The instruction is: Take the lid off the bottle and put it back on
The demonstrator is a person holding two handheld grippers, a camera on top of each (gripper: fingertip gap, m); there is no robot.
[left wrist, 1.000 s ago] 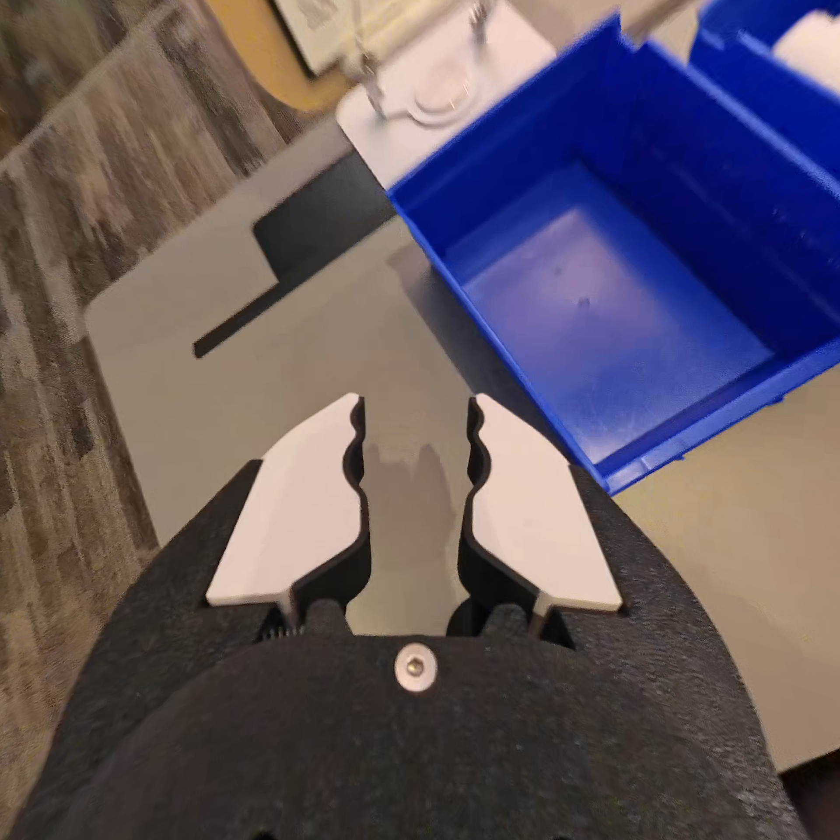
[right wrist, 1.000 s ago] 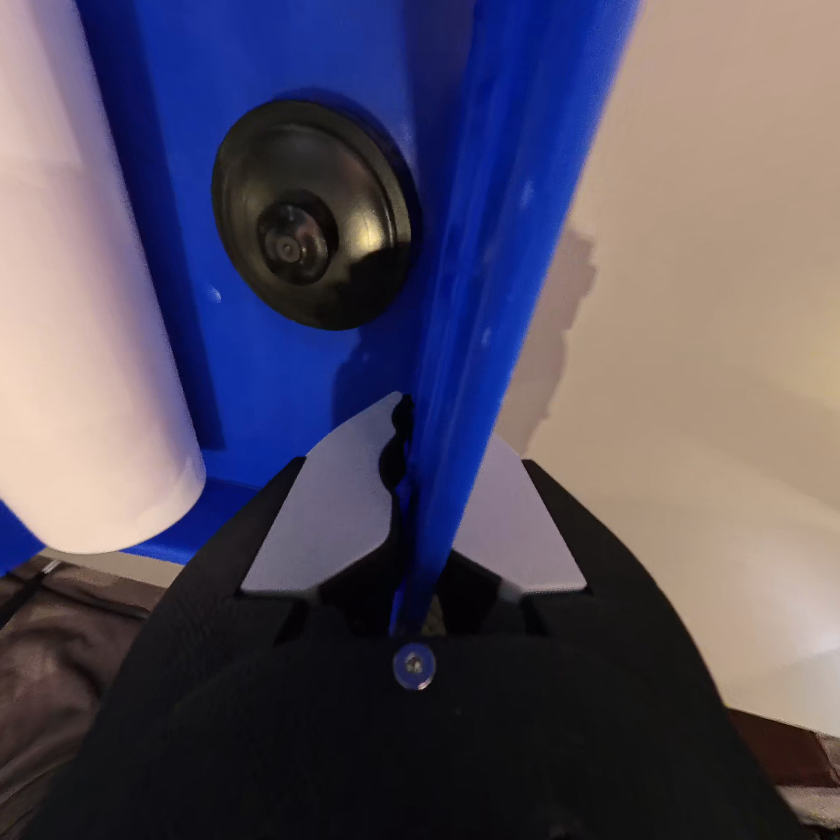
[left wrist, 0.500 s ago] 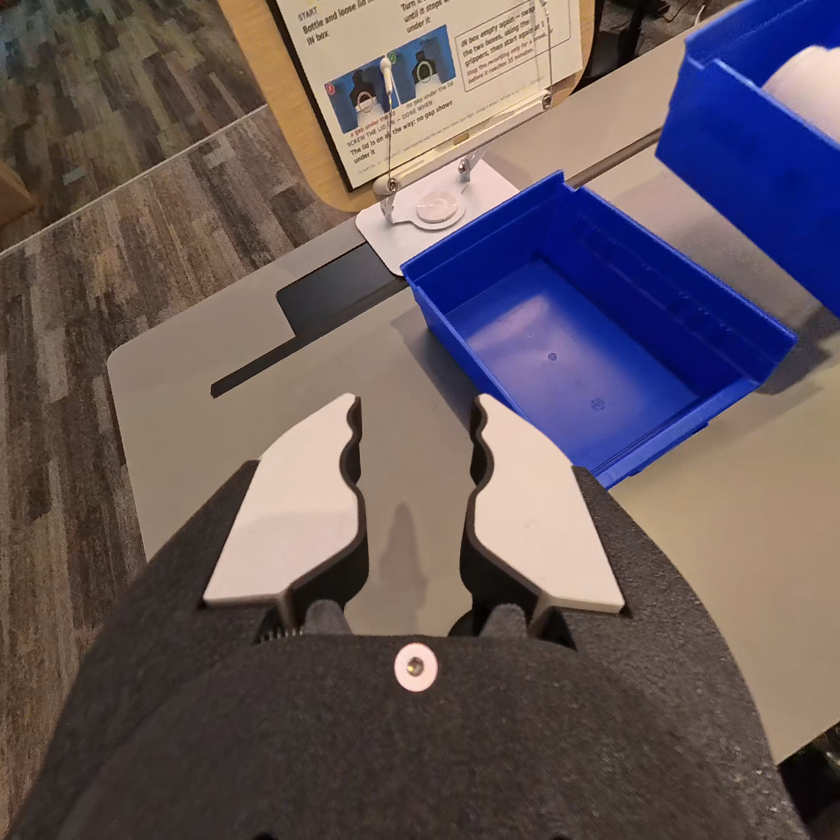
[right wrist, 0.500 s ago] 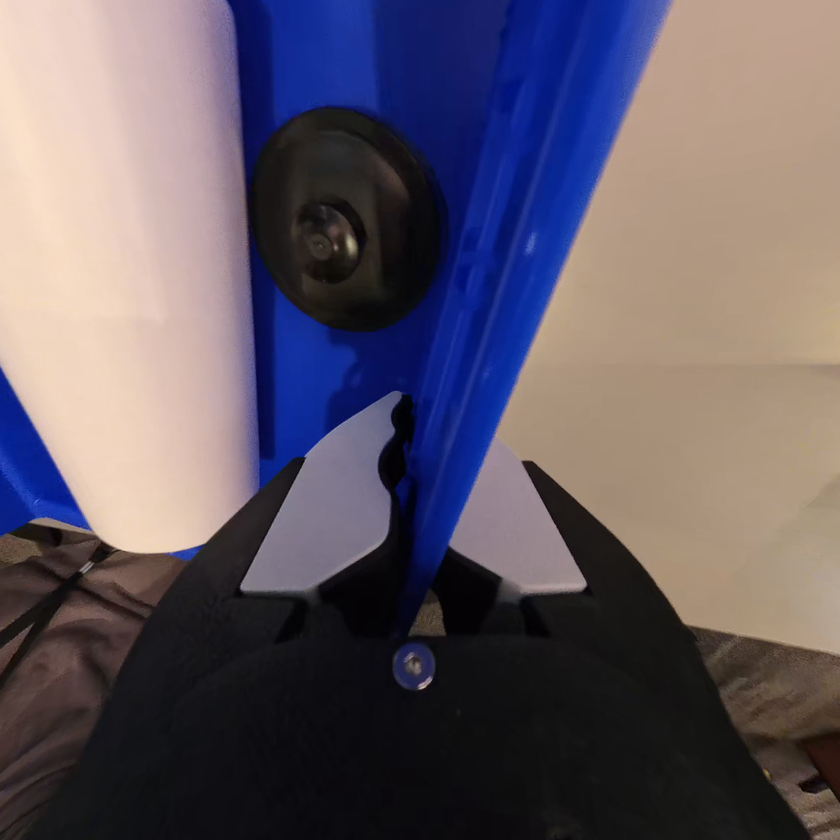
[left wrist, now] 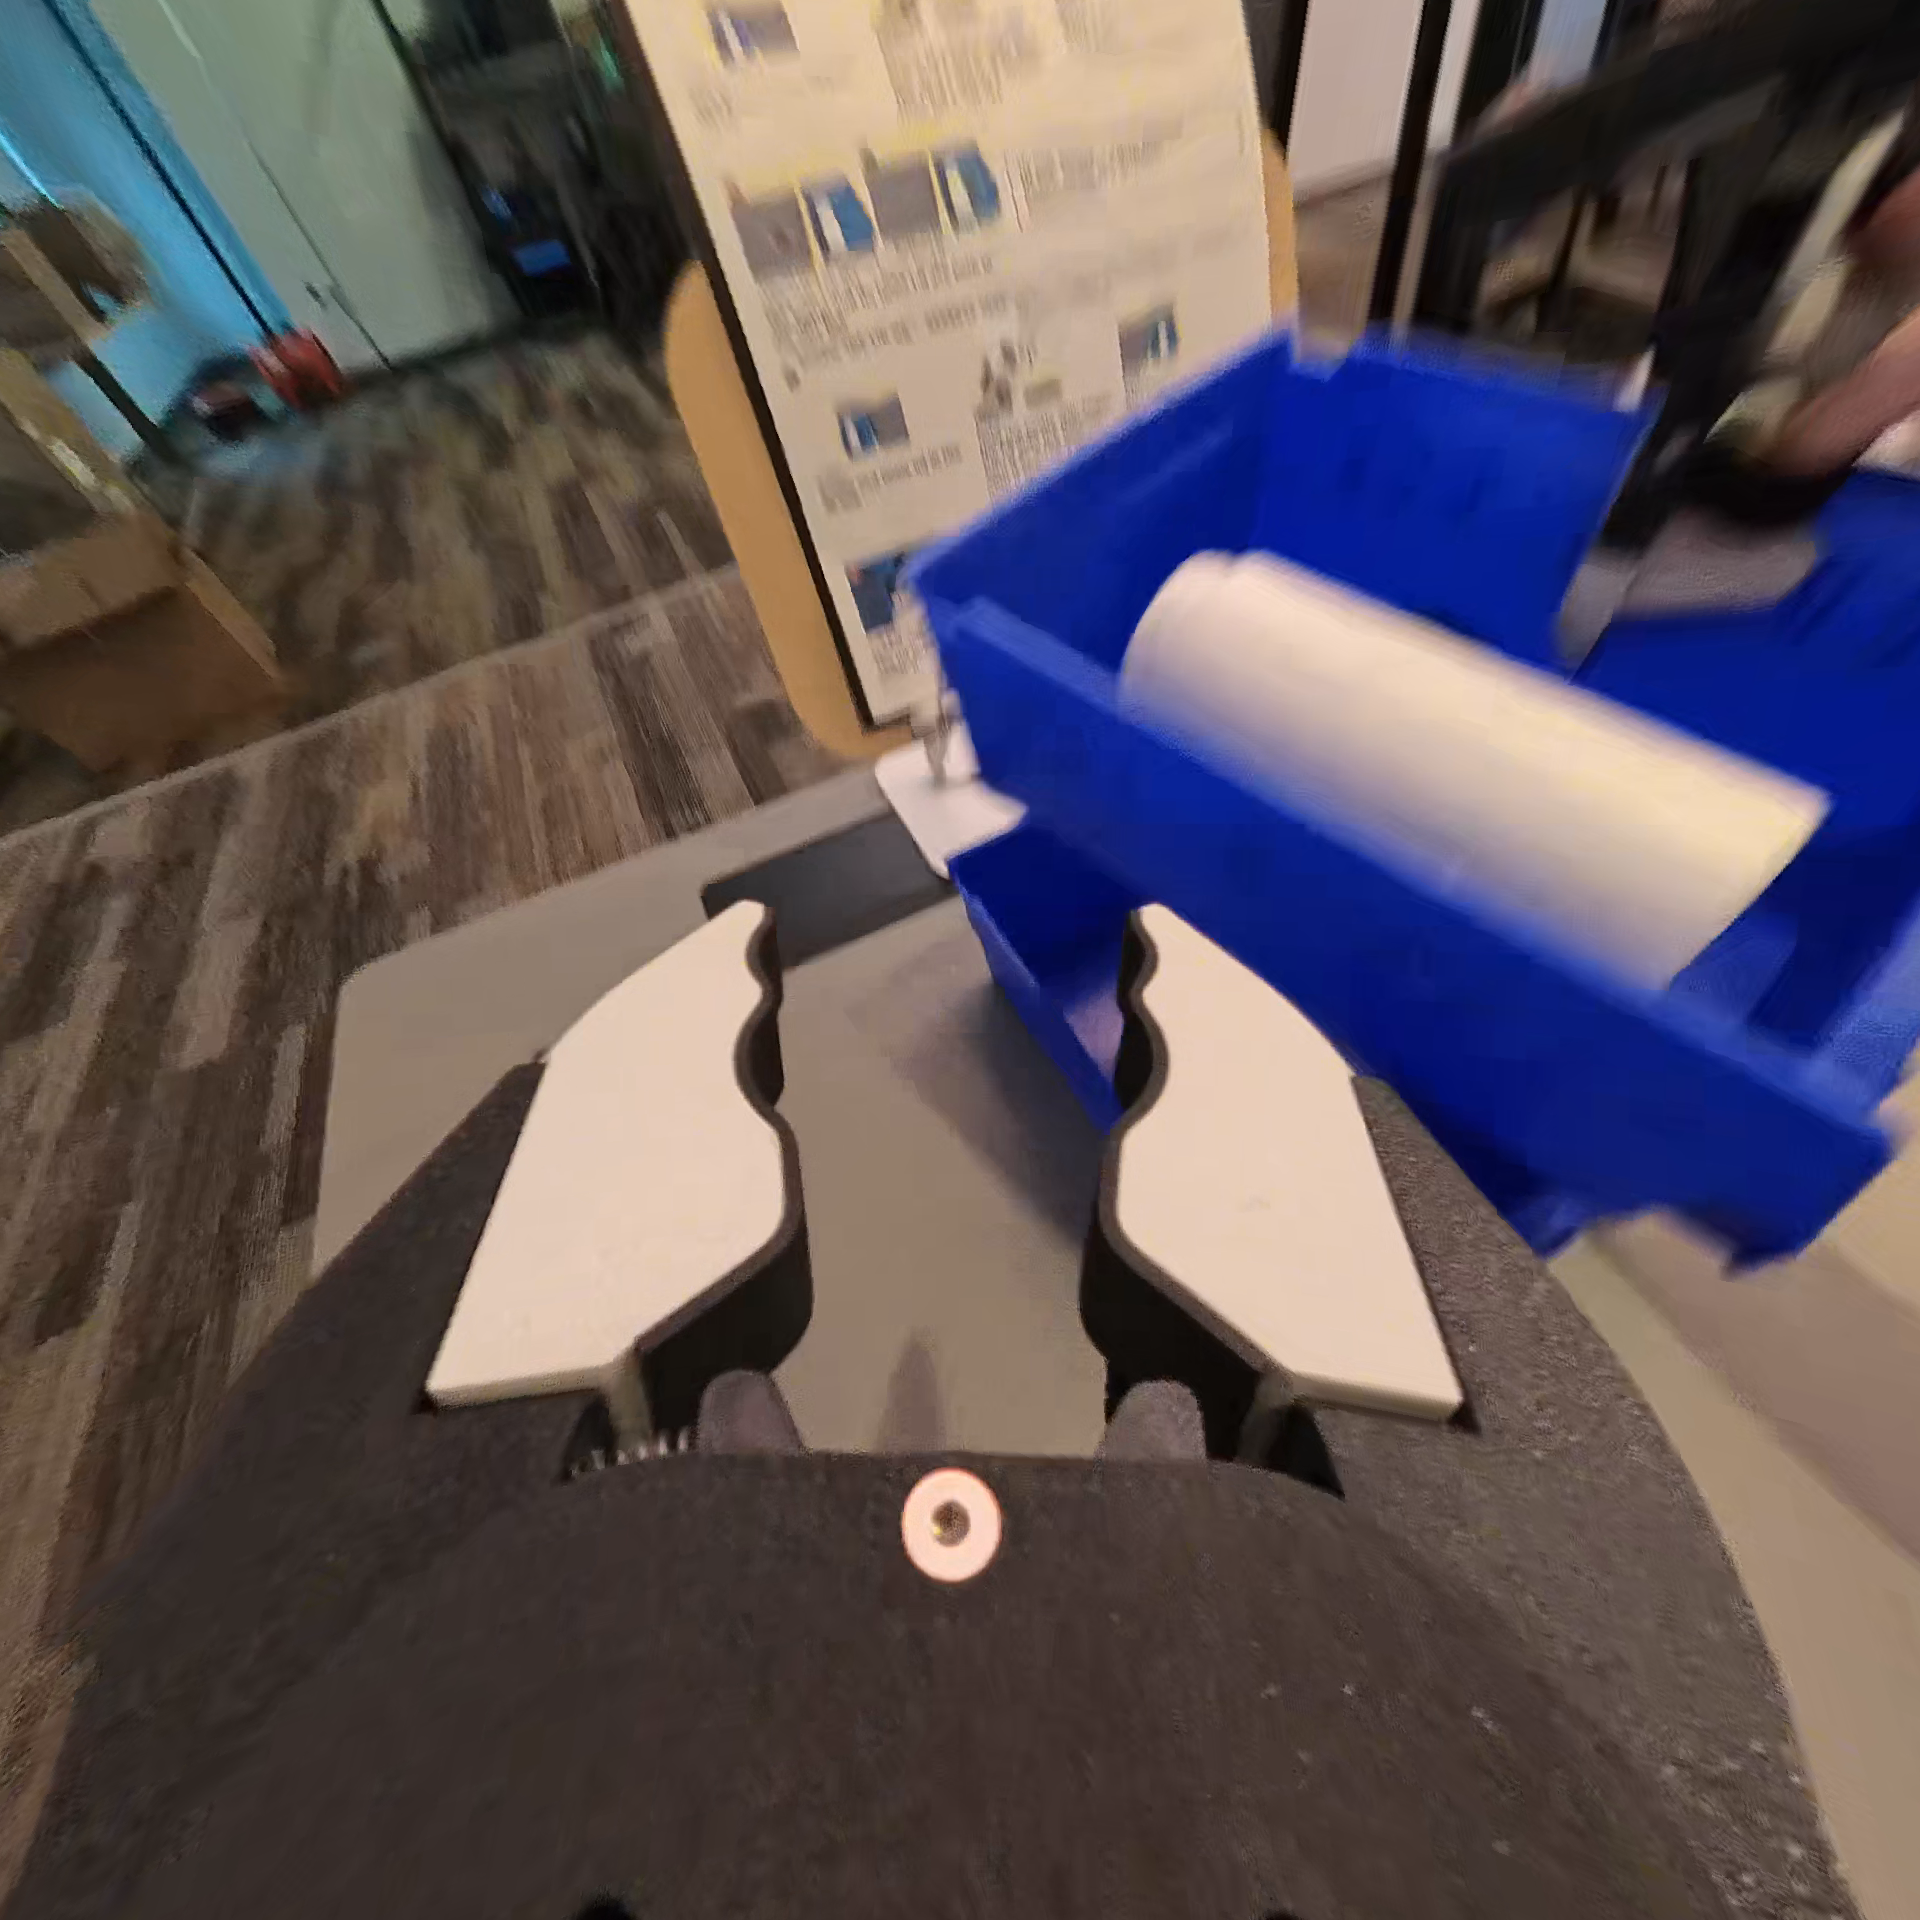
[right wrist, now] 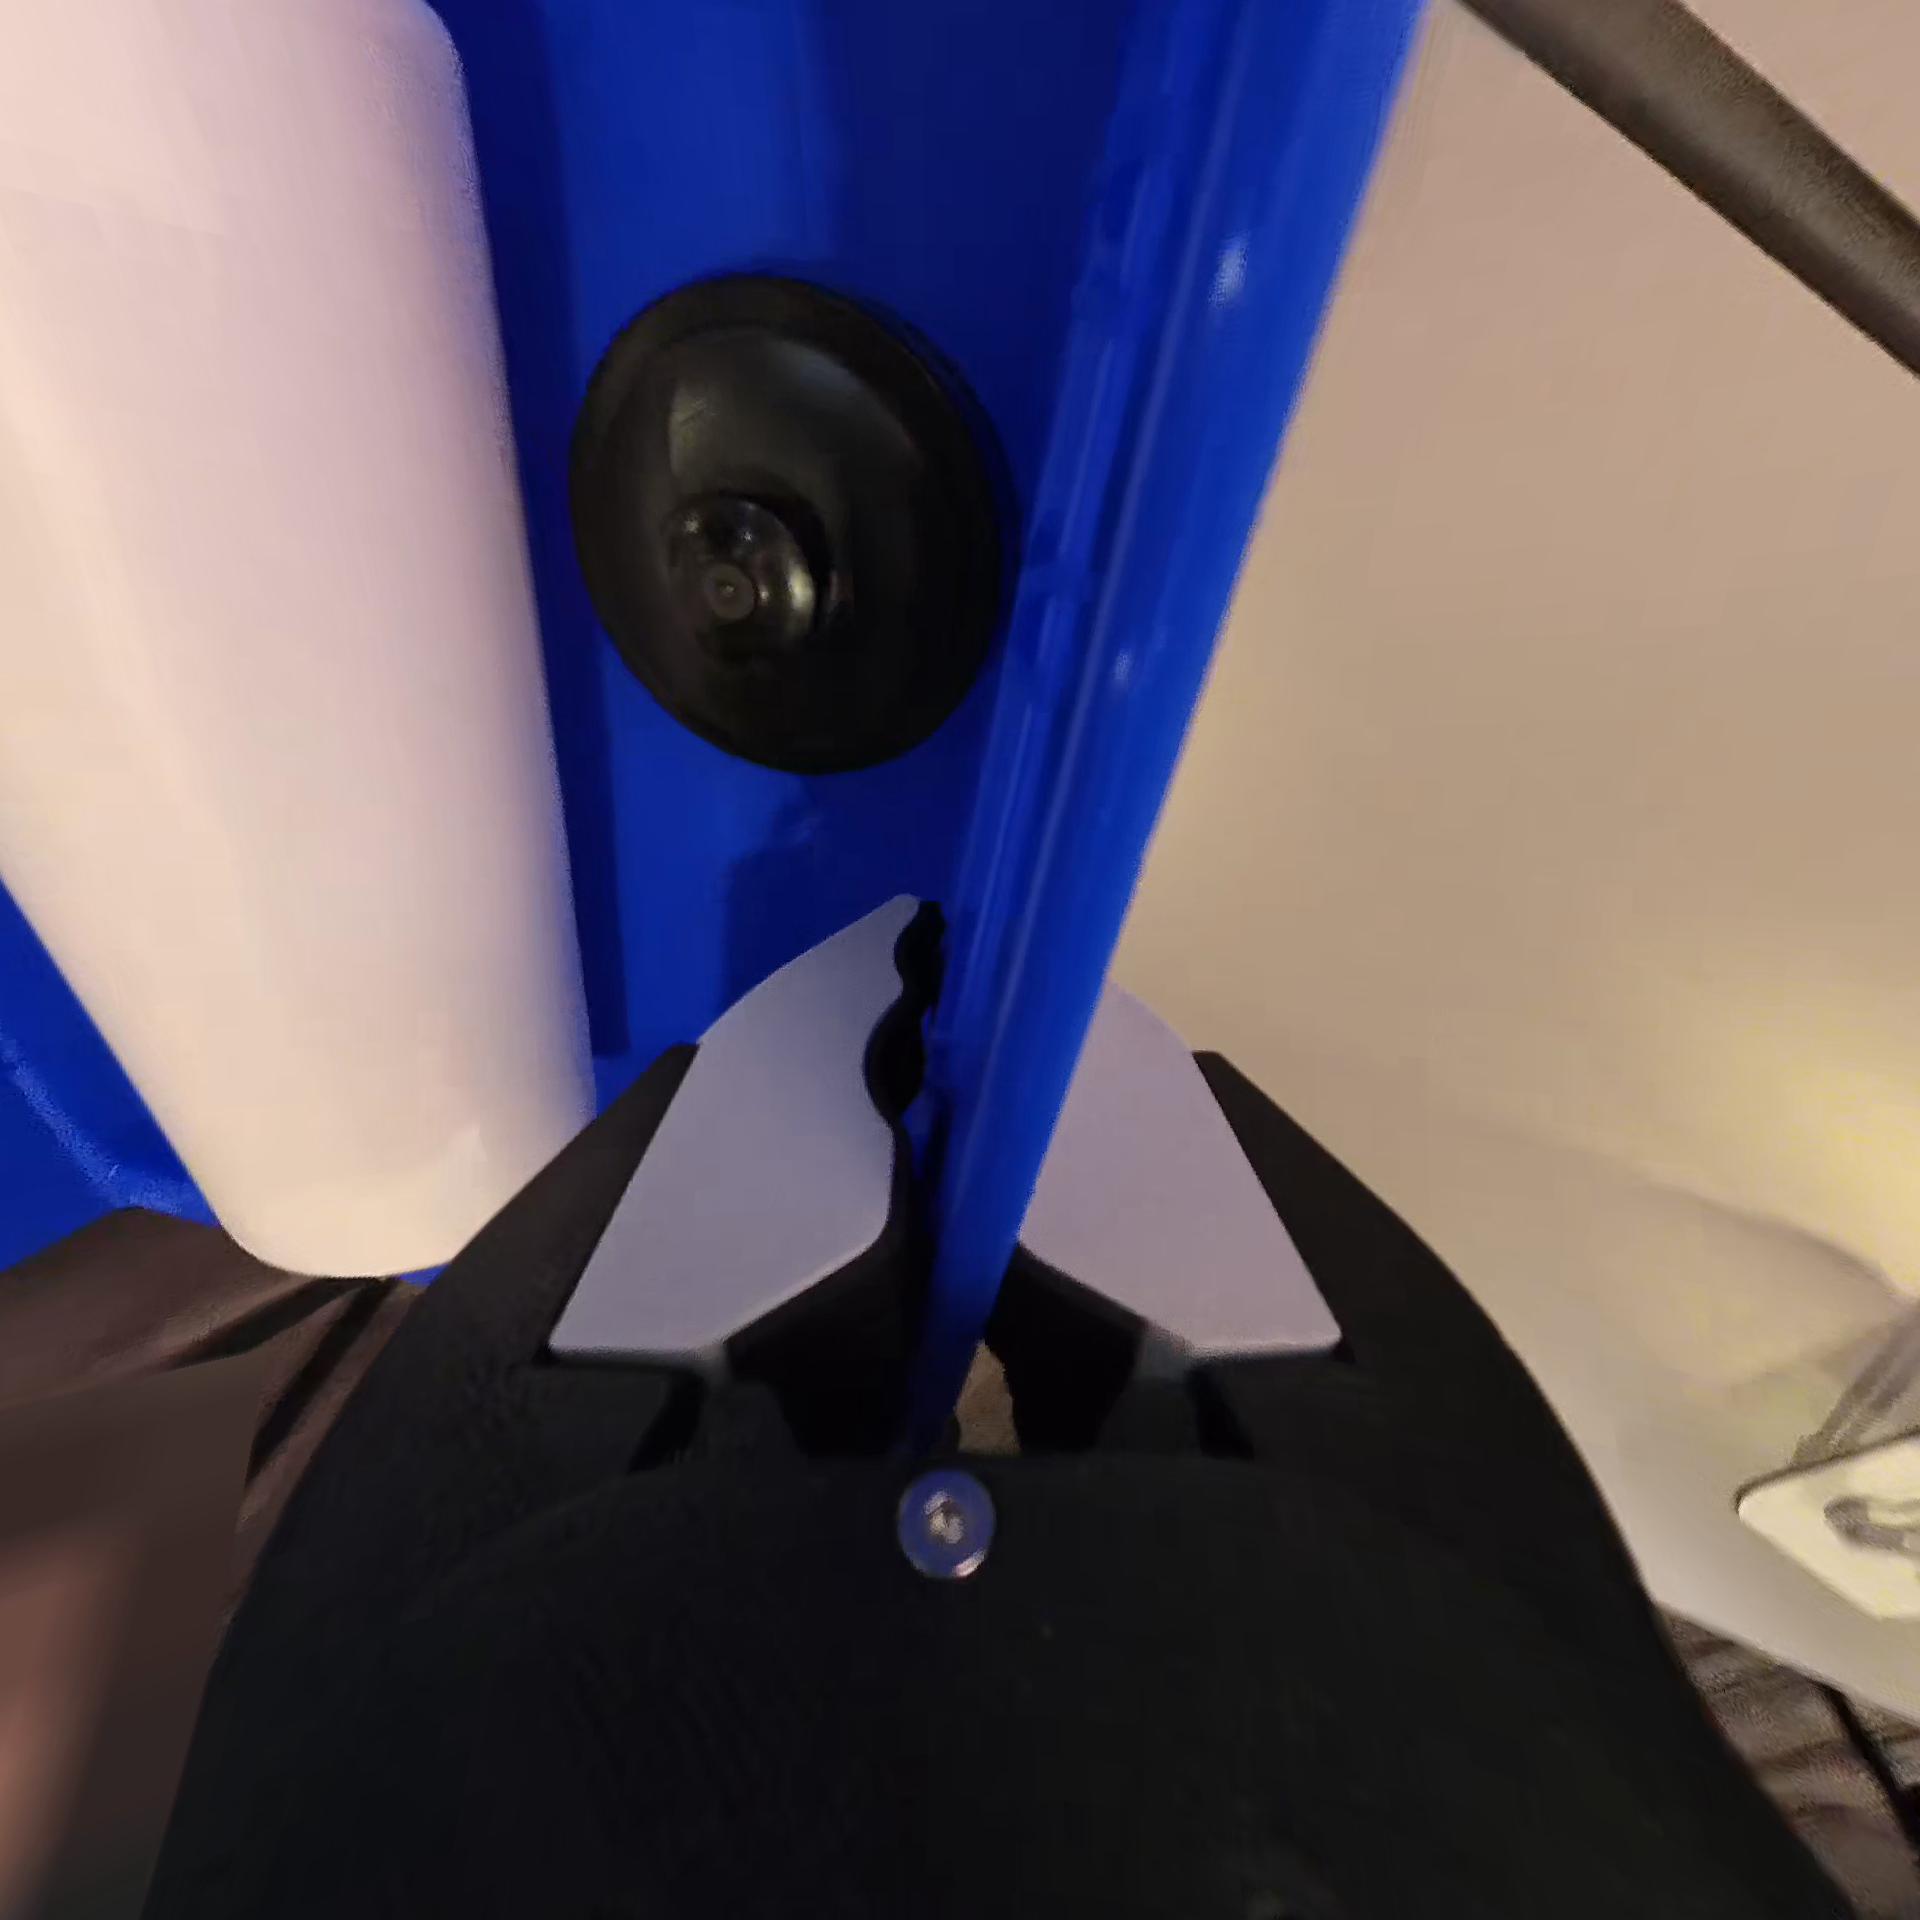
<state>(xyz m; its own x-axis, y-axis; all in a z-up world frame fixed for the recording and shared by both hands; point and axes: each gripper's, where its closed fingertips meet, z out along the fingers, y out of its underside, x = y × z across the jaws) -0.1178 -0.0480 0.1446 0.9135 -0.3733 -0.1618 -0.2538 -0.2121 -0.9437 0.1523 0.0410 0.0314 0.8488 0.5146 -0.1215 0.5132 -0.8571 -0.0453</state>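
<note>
- A grey bench (left wrist: pixel 582 977) with a black cutout at its far edge stands on a floor of mixed brown and grey planks (left wrist: pixel 187 935); glass partitions and a cardboard box (left wrist: pixel 94 623) fill the far left of the room.
- At the far side of the bench an instruction board (left wrist: pixel 987 312) stands upright on a small white base; its print is blurred.
- The left gripper (left wrist: pixel 948 1039) hovers above the bench, released, with nothing between its white fingers (left wrist: pixel 634 1164).
- Held in the air on the right, a blue bin (left wrist: pixel 1403 997) tilts above a second blue bin (left wrist: pixel 1049 956) resting on the bench, most of which is hidden behind it.
- The white bottle (left wrist: pixel 1455 758) lies on its side inside the raised bin, smeared by motion.
- The right gripper (right wrist: pixel 935 1049) is clenched on the bin's side wall (right wrist: pixel 1091 831), one finger inside and one outside.
- In the right wrist view the black lid (right wrist: pixel 779 520) lies loose inside the bin, just beside the bottle (right wrist: pixel 239 623) and close against the gripped wall; whether lid and bottle touch cannot be told.
- Right of that wall the bench shows as a pale blur, and a white object at the lower right edge is cut off and unclear.
- The bottle's ends are cropped in the right wrist view.
</note>
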